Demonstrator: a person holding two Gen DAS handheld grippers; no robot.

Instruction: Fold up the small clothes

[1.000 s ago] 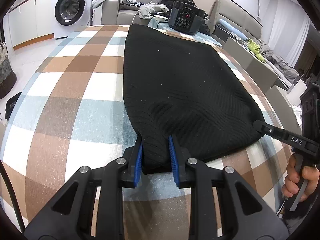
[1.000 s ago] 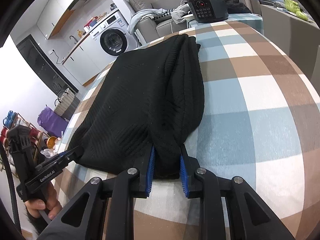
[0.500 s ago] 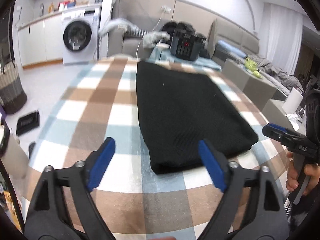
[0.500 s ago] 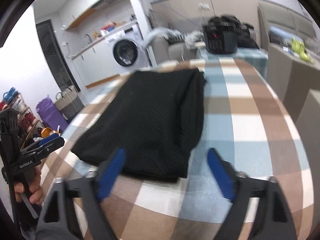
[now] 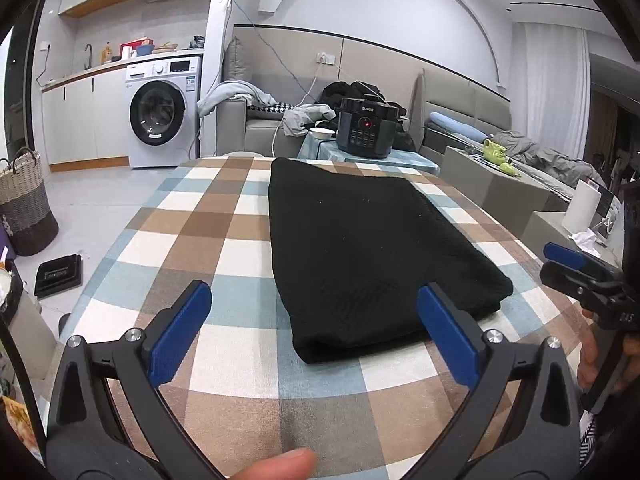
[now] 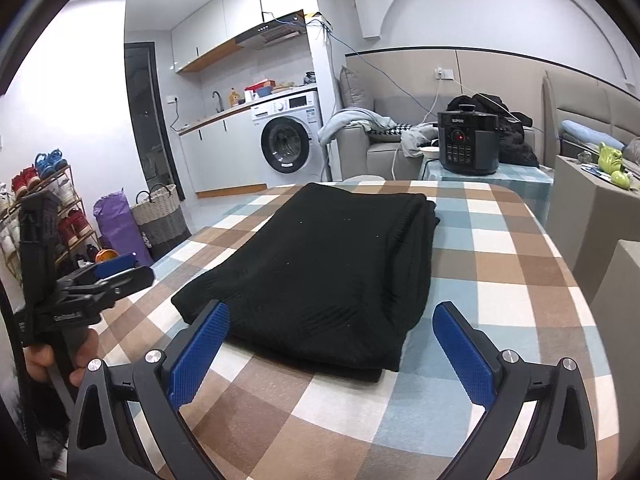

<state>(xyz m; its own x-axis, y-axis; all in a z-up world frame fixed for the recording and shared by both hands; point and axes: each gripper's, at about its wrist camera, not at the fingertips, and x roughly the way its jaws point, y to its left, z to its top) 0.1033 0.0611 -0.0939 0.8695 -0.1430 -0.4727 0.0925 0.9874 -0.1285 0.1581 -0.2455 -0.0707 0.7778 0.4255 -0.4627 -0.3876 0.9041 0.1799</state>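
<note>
A black knit garment (image 5: 368, 248) lies folded into a long rectangle on the checked table (image 5: 192, 240); it also shows in the right wrist view (image 6: 332, 276). My left gripper (image 5: 316, 332) is open and empty, raised above the table just short of the garment's near left corner. My right gripper (image 6: 332, 348) is open and empty, raised in front of the garment's near right corner. Each gripper shows in the other's view, the right one (image 5: 580, 272) and the left one (image 6: 104, 276), both held clear of the cloth.
A black pressure cooker (image 5: 366, 128) stands on a small table beyond the far edge. A washing machine (image 5: 160, 112), a sofa with clothes (image 5: 256, 120) and a woven basket (image 5: 24, 208) are around. The table's right edge (image 6: 576, 280) drops beside grey boxes.
Both grippers were shut on the garment's near edge; they have let go, opened wide, and drawn back and up. The garment stays flat on the table.
</note>
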